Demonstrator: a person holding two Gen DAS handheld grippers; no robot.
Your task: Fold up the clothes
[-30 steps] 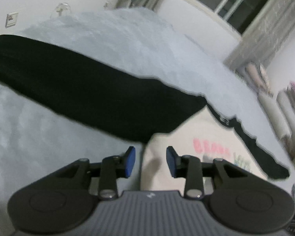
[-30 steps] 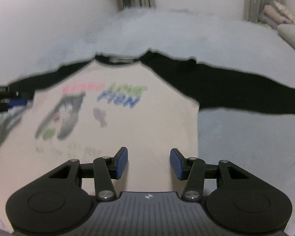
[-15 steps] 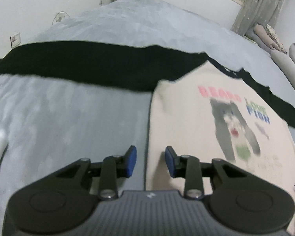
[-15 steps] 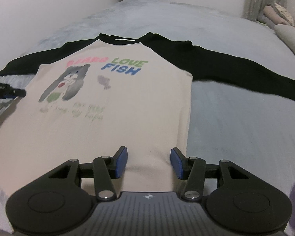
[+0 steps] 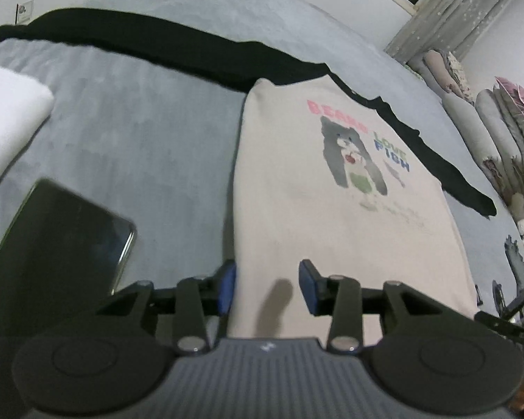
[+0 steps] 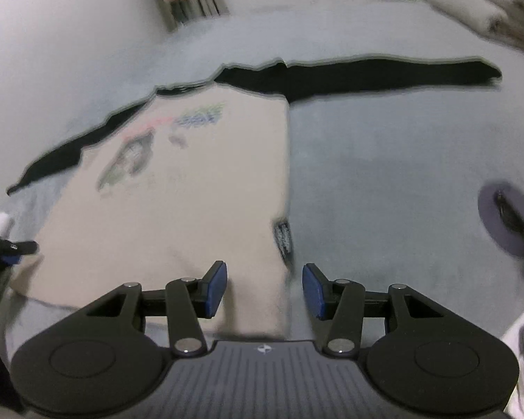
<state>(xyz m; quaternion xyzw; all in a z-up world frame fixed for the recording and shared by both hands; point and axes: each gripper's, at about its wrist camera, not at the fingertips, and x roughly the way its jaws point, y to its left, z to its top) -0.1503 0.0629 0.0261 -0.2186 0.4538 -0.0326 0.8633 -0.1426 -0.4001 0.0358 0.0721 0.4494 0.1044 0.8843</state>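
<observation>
Left wrist view showing the shirt (image 5: 332, 216) lying lengthwise ahead on the bed (image 5: 139, 132), near corners sitting between released left tool (image 5: 267, 291) and right tool (image 6: 264, 289), jaws of the left having just been opening.

Right wrist view is smeared for me: print on the cream, black-sleeved raglan shirt (image 6: 192, 188) unreadable, and a round purple-grey object w/ dark strap (image 6: 510, 220), maybe a bag, too blurred to name. Dark glossy rectangular phone (image 5: 63, 244) cut off by left edge.
</observation>
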